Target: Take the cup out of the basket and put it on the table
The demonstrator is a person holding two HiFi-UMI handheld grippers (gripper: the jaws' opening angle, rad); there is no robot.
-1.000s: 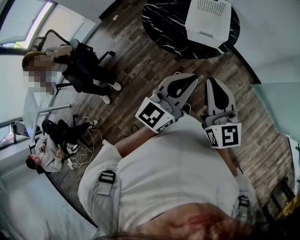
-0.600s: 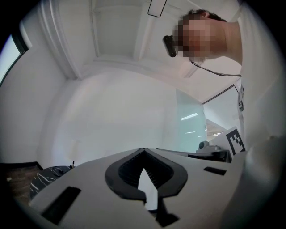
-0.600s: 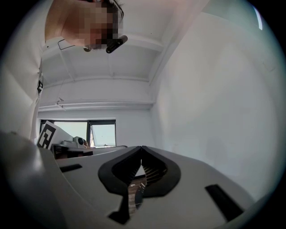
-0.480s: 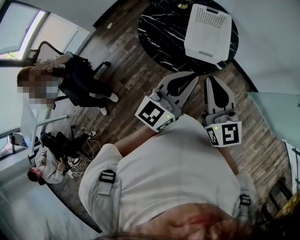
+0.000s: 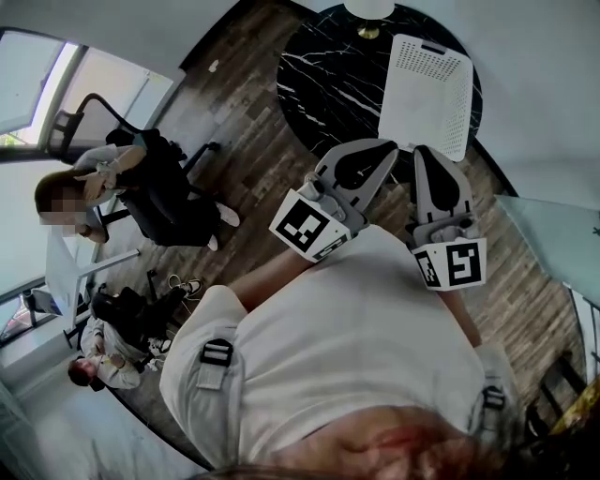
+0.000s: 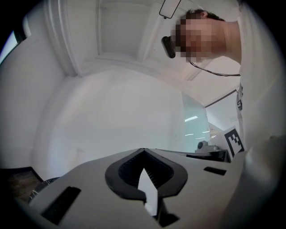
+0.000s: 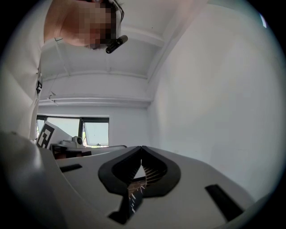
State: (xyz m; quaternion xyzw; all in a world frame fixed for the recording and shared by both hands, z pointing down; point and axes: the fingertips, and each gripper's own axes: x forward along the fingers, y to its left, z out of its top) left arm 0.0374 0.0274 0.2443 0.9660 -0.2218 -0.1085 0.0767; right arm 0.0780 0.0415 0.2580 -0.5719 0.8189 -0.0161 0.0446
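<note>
A white perforated basket (image 5: 427, 94) lies on the round black marble table (image 5: 328, 66) at the top of the head view. No cup shows in any view; the basket's inside is hidden. My left gripper (image 5: 364, 150) and right gripper (image 5: 427, 156) are held close to the person's white-shirted chest, short of the table's near rim, side by side. Both have their jaws pressed together with nothing between them. The left gripper (image 6: 143, 150) and right gripper (image 7: 141, 148) views look up at only white wall, ceiling and a window.
A small white and gold object (image 5: 368, 11) stands at the table's far edge. On the wood floor at left, a person sits in a black office chair (image 5: 159, 183); another person (image 5: 108, 361) sits among cables. A glass panel (image 5: 553, 244) stands at right.
The head view has shifted forward, so the table and basket sit lower and fuller in frame. Both grippers stay shut in nearly the same place by the chest.
</note>
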